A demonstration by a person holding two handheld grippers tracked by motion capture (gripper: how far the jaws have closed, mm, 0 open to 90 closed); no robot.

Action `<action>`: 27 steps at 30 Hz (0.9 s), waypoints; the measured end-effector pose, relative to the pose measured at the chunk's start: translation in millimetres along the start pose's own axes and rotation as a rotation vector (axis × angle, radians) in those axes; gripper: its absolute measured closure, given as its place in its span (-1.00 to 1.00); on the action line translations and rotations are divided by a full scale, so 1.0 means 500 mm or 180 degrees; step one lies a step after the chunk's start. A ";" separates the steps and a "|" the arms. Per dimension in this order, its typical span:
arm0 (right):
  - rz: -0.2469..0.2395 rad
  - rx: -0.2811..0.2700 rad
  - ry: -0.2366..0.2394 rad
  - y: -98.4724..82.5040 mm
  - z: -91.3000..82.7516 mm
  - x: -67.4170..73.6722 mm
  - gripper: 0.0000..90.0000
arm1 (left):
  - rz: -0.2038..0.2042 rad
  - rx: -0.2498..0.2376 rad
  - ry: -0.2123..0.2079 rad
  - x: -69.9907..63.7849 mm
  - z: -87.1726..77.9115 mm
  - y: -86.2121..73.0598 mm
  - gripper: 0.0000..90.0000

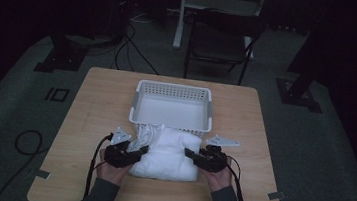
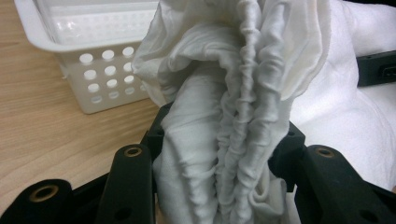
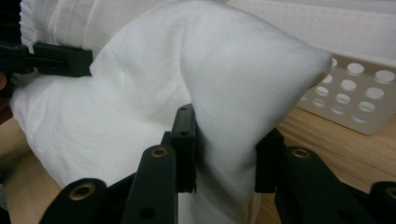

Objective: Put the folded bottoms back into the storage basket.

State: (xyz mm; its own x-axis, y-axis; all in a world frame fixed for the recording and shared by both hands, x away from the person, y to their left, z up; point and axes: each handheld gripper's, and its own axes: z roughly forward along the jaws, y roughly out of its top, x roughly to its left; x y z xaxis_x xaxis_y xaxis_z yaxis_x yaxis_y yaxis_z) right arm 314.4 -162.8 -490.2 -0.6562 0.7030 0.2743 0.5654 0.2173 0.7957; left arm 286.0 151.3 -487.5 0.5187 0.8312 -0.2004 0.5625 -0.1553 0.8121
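On the table (image 1: 89,121), the basket (image 1: 172,105) sits toward twelve o'clock of the centre, and the folded cloth (image 1: 168,155) lies directly at its six o'clock side, its far edge touching the basket's near wall. The left gripper (image 1: 137,152) is at the cloth's nine o'clock edge and the right gripper (image 1: 192,154) at its three o'clock edge, each with a bunch of cloth between its jaws. Beyond the table at twelve o'clock, on the floor, stands a chair (image 1: 220,42), with cables (image 1: 132,45) lying off toward eleven o'clock.
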 end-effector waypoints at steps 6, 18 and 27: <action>-0.0041 -0.0029 -0.0018 0.009 -0.010 0.004 0.53 | 0.0011 -0.0029 -0.0020 -0.003 -0.007 0.008 0.21; -0.0100 -0.0097 0.0001 0.028 -0.021 0.009 0.54 | 0.0045 -0.0093 -0.0009 -0.004 -0.021 0.031 0.21; -0.0128 -0.0137 -0.0002 0.048 -0.026 0.007 0.54 | 0.0067 -0.0144 0.0000 -0.003 -0.026 0.051 0.21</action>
State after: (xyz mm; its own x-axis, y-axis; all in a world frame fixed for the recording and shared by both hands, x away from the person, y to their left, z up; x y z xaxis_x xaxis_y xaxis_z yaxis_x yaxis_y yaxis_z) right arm 319.0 -164.0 -463.3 -0.6776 0.6947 0.2412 0.5165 0.2161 0.8286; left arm 291.4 153.1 -459.3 0.5303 0.8279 -0.1829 0.5217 -0.1485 0.8401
